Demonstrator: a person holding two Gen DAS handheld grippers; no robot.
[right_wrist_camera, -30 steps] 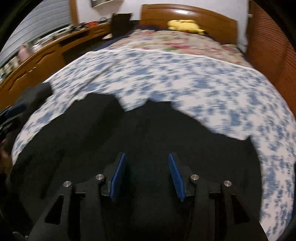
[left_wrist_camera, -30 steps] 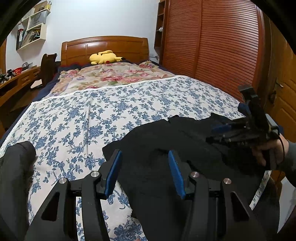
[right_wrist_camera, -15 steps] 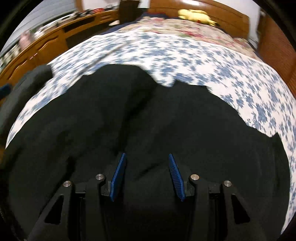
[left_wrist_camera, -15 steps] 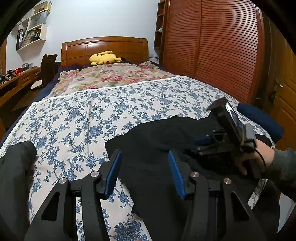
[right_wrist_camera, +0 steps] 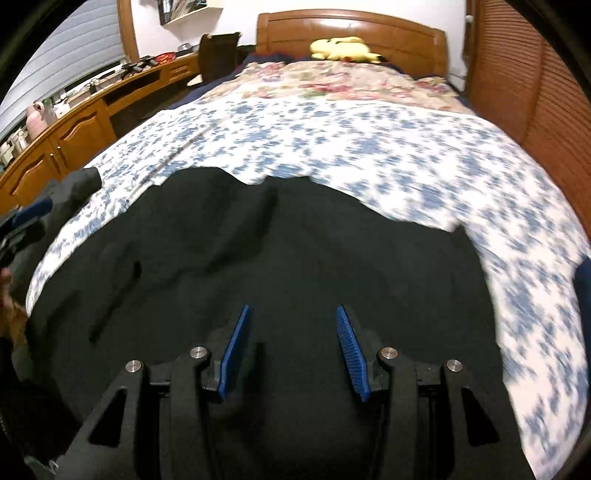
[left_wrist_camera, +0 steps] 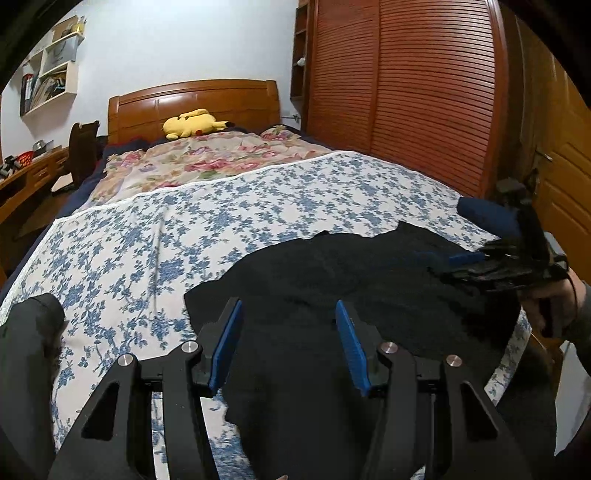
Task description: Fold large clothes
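Soft indoor light fills the room. The headboard (right_wrist_camera: 351,35) shows glare, the floral sheet (right_wrist_camera: 424,173) below it smears with motion blur, and fisheye corners go black.

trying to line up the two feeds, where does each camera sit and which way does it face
Left wrist: sits on the left gripper, facing up the bed to the headboard; shows its own blue fingers, plus the right gripper and hand.
Right wrist: sits on the right gripper, tilted down at the black garment; shows its own fingers.
Shared: garment, floral sheet, yellow plush toy, headboard.
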